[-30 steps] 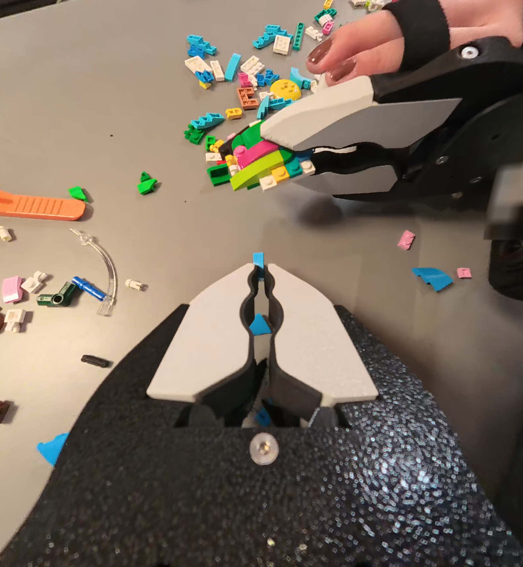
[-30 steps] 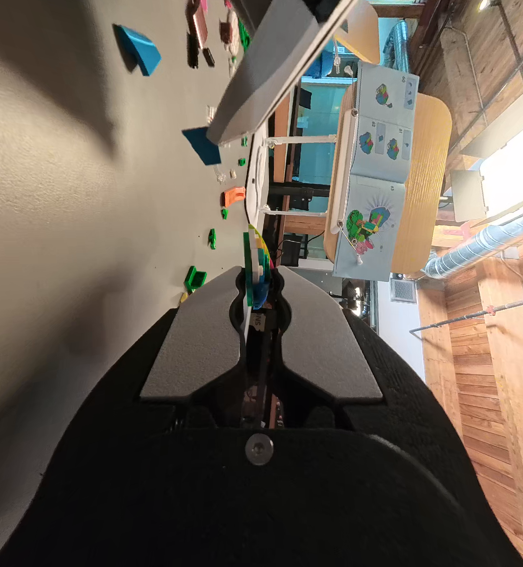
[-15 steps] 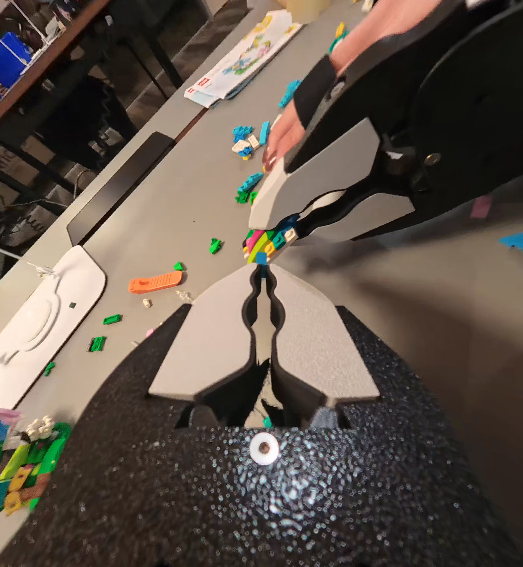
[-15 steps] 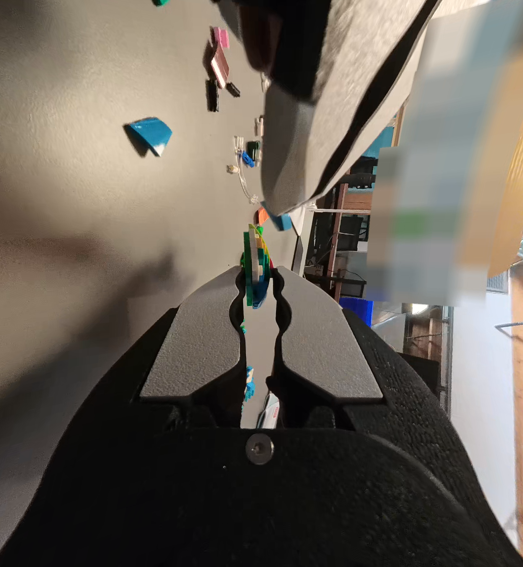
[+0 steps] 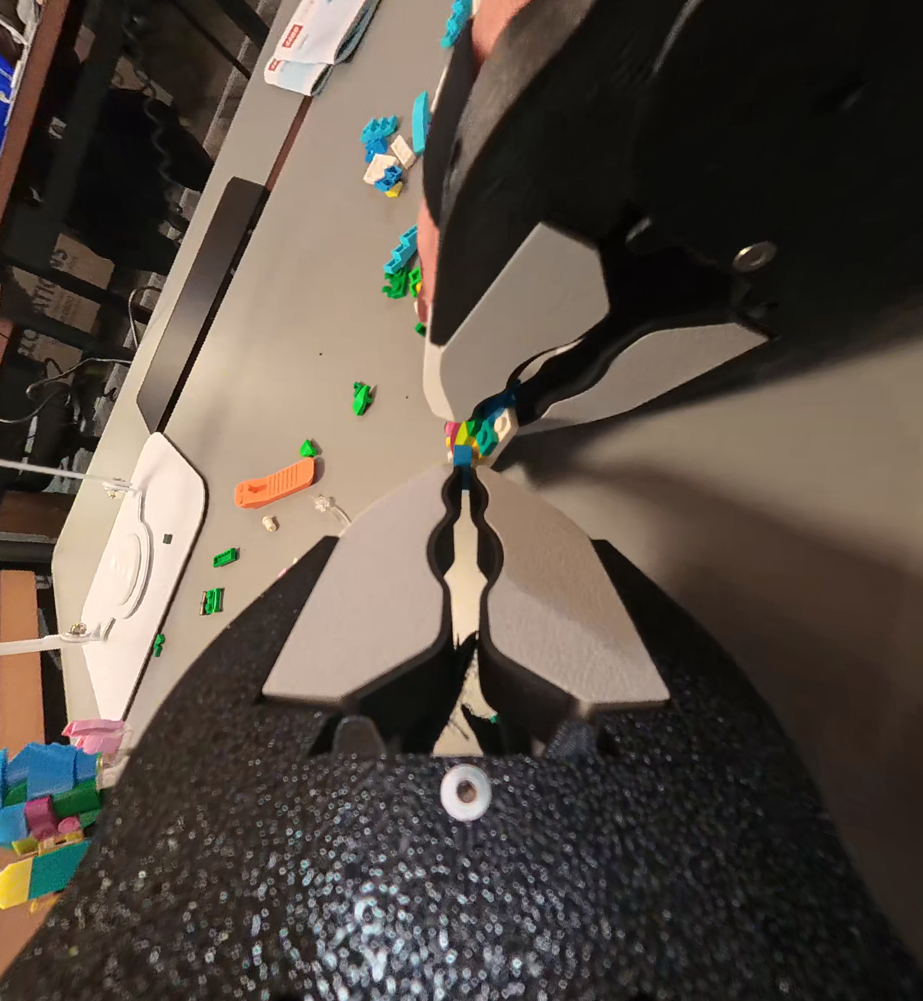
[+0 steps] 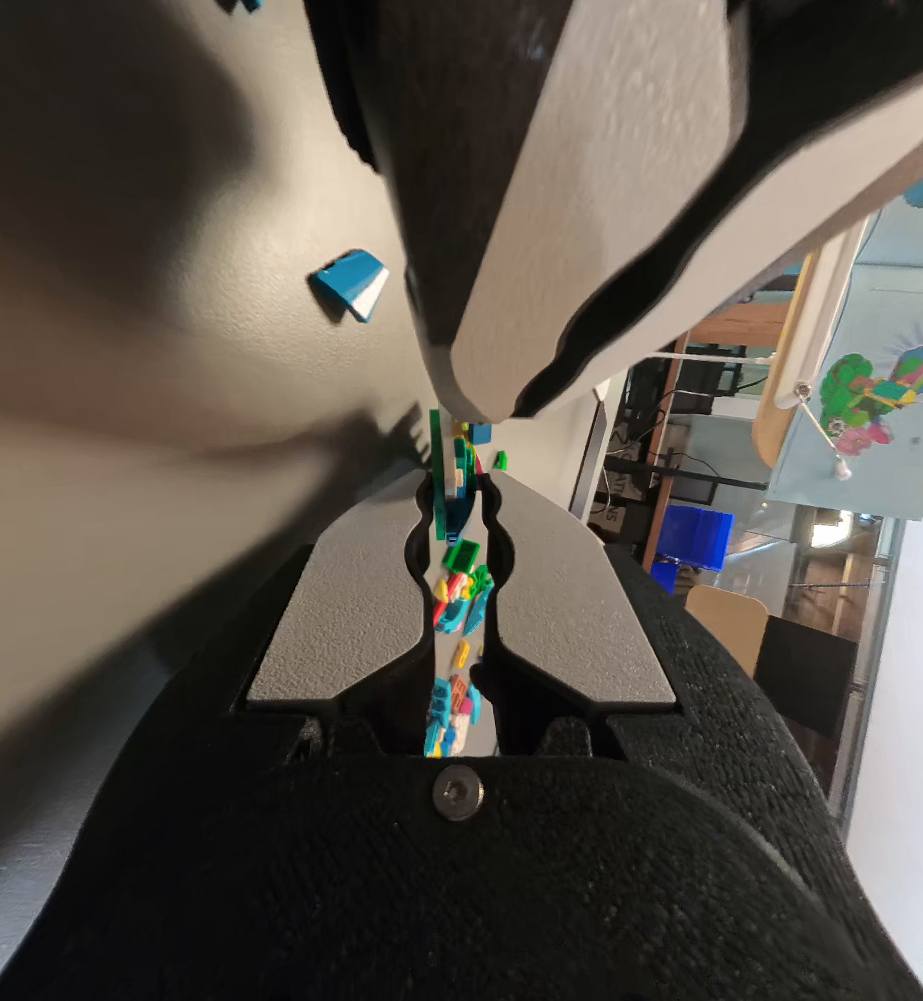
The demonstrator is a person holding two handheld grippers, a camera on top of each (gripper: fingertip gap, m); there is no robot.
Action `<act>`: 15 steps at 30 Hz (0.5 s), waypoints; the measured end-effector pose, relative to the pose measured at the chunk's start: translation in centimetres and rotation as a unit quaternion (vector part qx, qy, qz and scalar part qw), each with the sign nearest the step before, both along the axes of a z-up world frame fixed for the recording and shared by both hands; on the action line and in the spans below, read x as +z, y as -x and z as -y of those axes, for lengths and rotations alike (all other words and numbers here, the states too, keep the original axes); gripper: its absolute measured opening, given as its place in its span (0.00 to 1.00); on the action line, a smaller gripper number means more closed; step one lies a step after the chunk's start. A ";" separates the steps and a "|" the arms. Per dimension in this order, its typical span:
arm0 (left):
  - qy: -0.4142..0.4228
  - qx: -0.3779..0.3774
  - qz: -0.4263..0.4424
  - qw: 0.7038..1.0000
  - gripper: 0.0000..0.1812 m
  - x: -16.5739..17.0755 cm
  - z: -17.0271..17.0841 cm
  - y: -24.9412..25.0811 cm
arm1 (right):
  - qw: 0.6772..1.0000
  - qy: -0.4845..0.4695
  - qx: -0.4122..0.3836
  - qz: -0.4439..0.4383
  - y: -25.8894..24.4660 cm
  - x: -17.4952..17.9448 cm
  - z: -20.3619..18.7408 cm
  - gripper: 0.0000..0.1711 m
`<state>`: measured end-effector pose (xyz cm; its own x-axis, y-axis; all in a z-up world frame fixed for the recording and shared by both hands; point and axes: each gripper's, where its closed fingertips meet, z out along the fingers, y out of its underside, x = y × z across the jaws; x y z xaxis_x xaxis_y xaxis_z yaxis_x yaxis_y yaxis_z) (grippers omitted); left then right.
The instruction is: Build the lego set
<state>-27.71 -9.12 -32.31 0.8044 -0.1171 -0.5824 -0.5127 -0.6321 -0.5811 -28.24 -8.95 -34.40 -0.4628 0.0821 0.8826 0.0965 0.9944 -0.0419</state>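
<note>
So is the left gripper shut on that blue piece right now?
Yes. The left gripper is shut on the small blue piece, which pokes out at its fingertips against the assembly in the right gripper.

A grey desk (image 5: 307, 303) carries scattered bricks (image 5: 388, 157), an orange separator (image 5: 275, 483), a booklet (image 5: 313, 49) and a white plate (image 5: 139, 541).

Printed matter in view, wording left unquoted: a folded instruction booklet (image 5: 313, 51) with a small red logo patch, lying at the far end of the grey desk (image 5: 307, 303); cardboard boxes (image 5: 64, 292) under the desk bearing large dark lettering; an open picture manual (image 6: 876, 390) propped on a wooden stand, showing illustrations only. Nothing else legible.
</note>
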 end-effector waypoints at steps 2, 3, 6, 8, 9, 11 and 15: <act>0.008 -0.002 -0.007 1.000 0.01 0.0 0.0 0.0 | 1.000 -0.006 0.000 0.000 0.1 0.0 0.1 0.09; 0.009 -0.004 -0.009 1.000 0.01 0.0 0.0 0.0 | 1.000 -0.006 -0.001 0.000 0.1 0.0 0.1 0.09; 0.011 0.000 -0.011 1.000 0.01 0.0 0.1 0.2 | 1.000 -0.003 -0.002 -0.002 0.3 0.0 0.2 0.09; -0.003 0.012 0.006 1.000 0.01 0.2 0.2 0.5 | 1.000 -0.010 -0.003 -0.014 0.6 0.2 -0.1 0.09; -0.017 0.019 0.035 0.999 0.01 0.4 0.2 0.6 | 1.000 -0.016 -0.001 -0.027 0.7 0.4 -0.2 0.09; -0.052 0.028 0.126 0.990 0.01 1.0 0.3 0.5 | 0.998 -0.029 0.005 -0.056 1.0 0.8 -0.5 0.09; -0.137 0.021 0.407 0.903 0.01 3.4 0.4 -0.7 | 0.992 -0.050 0.021 -0.111 1.2 2.0 -0.9 0.09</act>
<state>-27.01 -9.54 -28.94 0.9794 -0.0184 0.2009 0.1752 -0.4158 -0.8924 -29.41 -8.08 -32.41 -0.2563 -0.0269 0.9662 0.0536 0.9977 0.0420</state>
